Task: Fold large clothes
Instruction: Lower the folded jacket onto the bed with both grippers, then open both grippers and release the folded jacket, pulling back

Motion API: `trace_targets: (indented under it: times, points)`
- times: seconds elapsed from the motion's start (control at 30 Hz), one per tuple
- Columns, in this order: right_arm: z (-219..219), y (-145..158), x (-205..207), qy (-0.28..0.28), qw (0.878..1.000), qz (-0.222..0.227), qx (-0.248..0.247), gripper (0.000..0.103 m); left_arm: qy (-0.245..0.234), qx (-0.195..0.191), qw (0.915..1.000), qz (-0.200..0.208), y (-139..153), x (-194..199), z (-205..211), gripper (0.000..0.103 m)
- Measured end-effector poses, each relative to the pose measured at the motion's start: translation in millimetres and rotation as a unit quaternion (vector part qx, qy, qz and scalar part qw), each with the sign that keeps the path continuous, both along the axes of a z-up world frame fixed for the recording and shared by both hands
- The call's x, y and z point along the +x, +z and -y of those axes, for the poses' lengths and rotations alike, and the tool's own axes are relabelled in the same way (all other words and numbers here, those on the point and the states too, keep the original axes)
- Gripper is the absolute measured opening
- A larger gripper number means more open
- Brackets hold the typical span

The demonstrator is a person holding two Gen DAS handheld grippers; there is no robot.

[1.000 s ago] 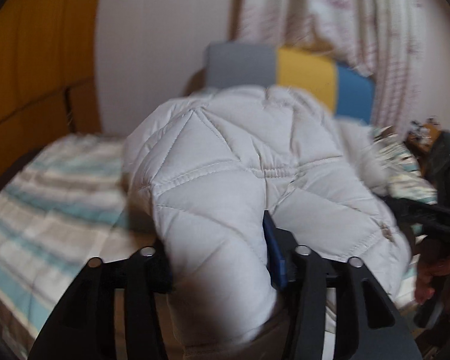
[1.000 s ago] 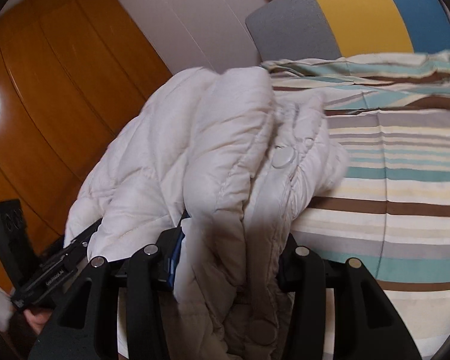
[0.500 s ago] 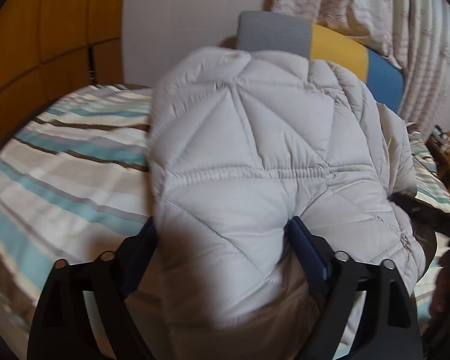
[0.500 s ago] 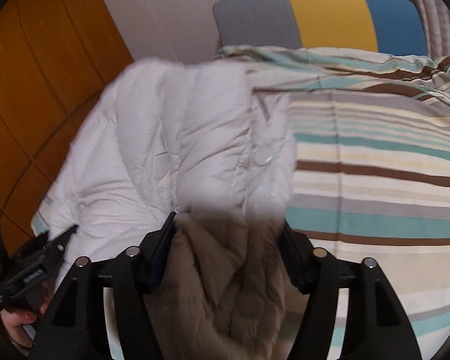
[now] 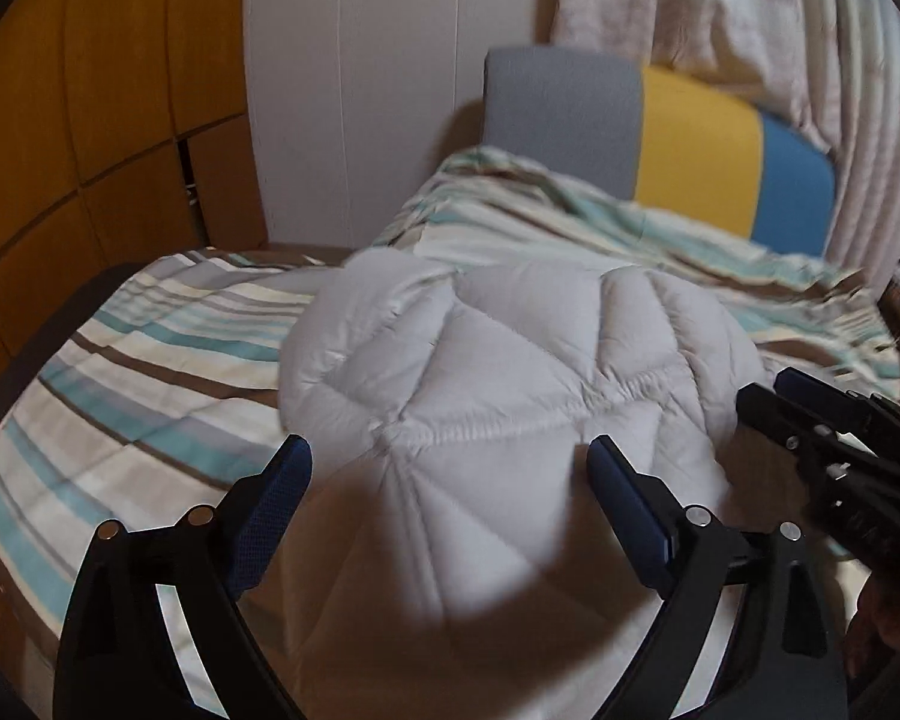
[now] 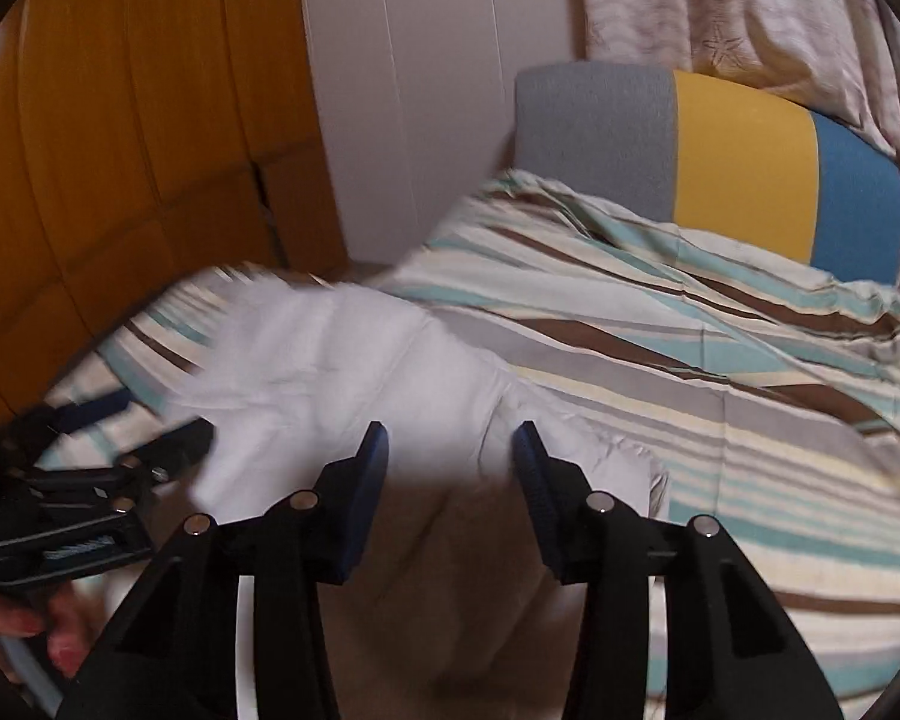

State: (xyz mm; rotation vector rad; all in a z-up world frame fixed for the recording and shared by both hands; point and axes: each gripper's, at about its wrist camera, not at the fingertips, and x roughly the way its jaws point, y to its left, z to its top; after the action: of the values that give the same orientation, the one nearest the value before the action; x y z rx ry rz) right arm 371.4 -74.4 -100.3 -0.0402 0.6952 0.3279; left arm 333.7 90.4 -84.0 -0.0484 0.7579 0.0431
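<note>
At nine o'clock the left gripper (image 5: 444, 468) stands wide, its jaws just opened, nothing pinched. The white puffer jacket (image 5: 510, 372) lies folded on the striped bedspread (image 5: 150, 348) — centre frame. At three o'clock the right gripper (image 6: 447, 450), jaws just narrowed, stands part-open, clear of the fabric. The fold looks released; next likely calls for fresh grips on an edge.
</note>
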Motion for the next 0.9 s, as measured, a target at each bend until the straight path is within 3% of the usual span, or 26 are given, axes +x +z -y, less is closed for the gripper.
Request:
trace_targets:
  times: [0.07, 0.13, 0.23, 0.33, 0.47, 0.63, 0.8, 0.9]
  points:
    - [6, -29, 14, -0.014, 1.0, -0.024, 0.008, 0.044, 0.0, 0.003, 0.9999, -0.01, -17, 13, 3, 0.093]
    - [14, -49, 17, -0.027, 0.999, -0.034, 0.021, 0.044, -0.003, -0.018, 0.9997, -0.019, -32, 22, 5, 0.095]
    - [21, -64, 16, -0.045, 0.998, -0.029, 0.034, 0.044, -0.004, 0.011, 0.9999, 0.001, -46, 22, 17, 0.096]
    - [18, -70, 18, -0.052, 0.998, -0.027, 0.032, 0.044, -0.002, 0.019, 0.9997, 0.015, -57, 22, 19, 0.097]
    - [18, -74, 30, -0.046, 0.997, -0.047, 0.044, 0.044, 0.0, -0.01, 0.9999, -0.001, -68, 33, 9, 0.098]
    - [16, -73, 22, -0.046, 0.997, -0.04, 0.035, 0.044, 0.007, 0.005, 0.9999, 0.007, -67, 27, 14, 0.098]
    - [20, -70, 13, -0.036, 0.998, -0.029, 0.042, 0.046, 0.01, 0.016, 0.9996, 0.022, -57, 3, 20, 0.098]
    - [32, -60, -4, -0.03, 0.997, -0.012, 0.065, 0.052, -0.009, 0.013, 0.9993, 0.035, -42, -29, 24, 0.1]
